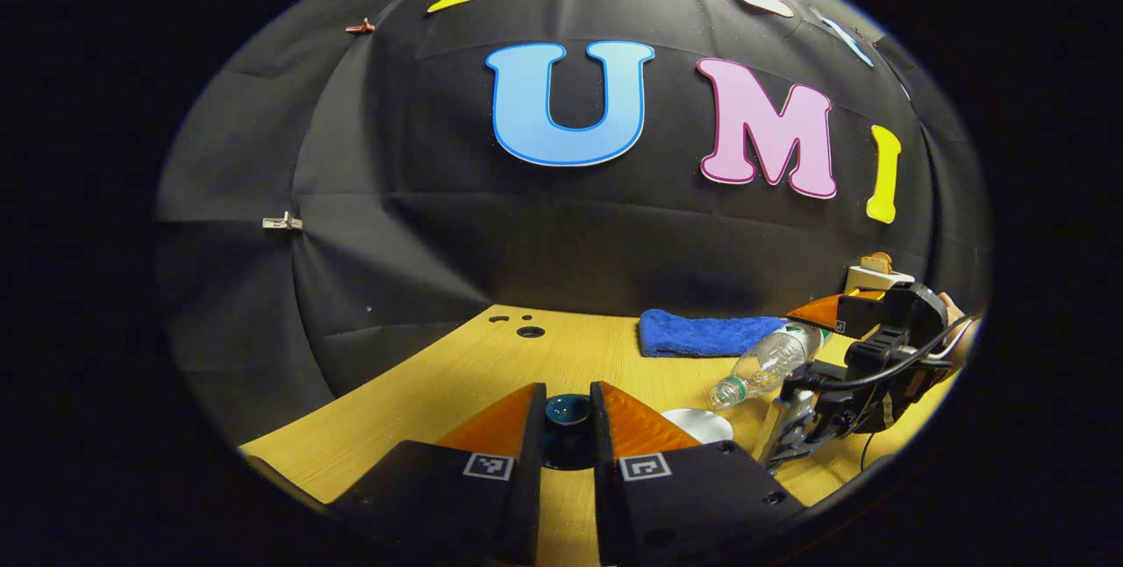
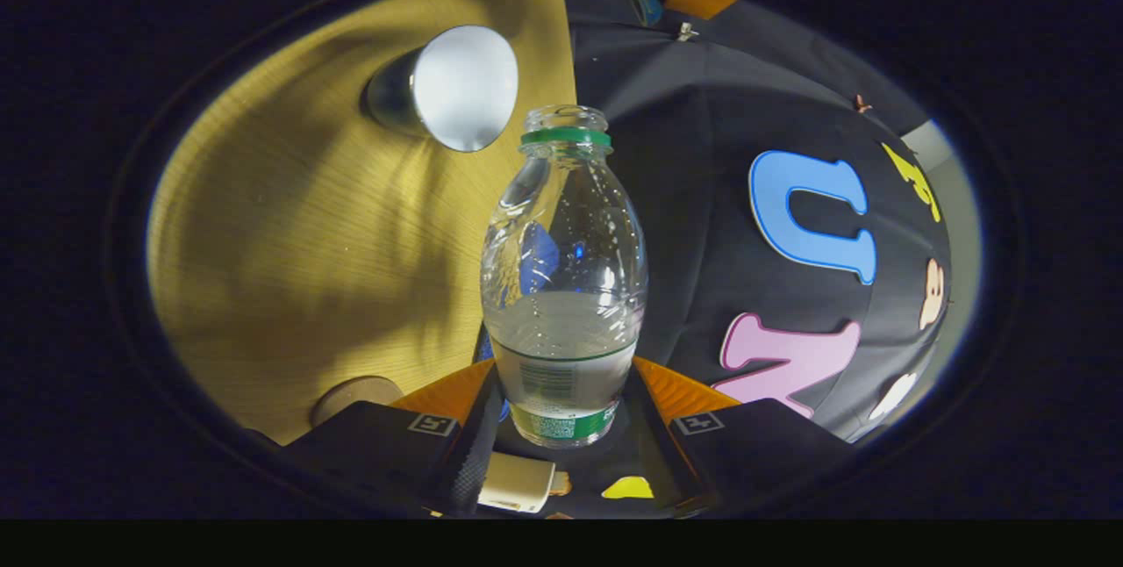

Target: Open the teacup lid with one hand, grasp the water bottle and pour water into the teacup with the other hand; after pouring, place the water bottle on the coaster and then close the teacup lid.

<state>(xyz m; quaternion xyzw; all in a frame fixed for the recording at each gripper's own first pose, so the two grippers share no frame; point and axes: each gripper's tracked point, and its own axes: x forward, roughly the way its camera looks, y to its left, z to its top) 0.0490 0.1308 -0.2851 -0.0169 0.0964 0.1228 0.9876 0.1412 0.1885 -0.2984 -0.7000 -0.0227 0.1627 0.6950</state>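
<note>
Left gripper low over the wooden table, its 2 orange-faced fingers clamped on the dark blue teacup lid, a small glossy dome seen between them and lifted clear of the cup. Just right of those fingers, the white rim of the teacup, open on the tabletop. Farther right, the right gripper with black body and cables, a hand behind it at the edge of the view, carrying the water bottle tilted with its uncapped mouth down toward the cup, mouth near the rim but apart from it. Beyond the bottle, a folded blue towel lying flat near the back wall, and a small white-and-orange object at the far right, too small to identify. In the right gripper view, right gripper closed on the water bottle near its labelled base: clear plastic, green neck ring, no cap, water pooled in the part nearest the fingers. Past the bottle mouth, the teacup with dark outside and white inside. Beside the left finger of this view, a round tan coaster on the table, bare.
</note>
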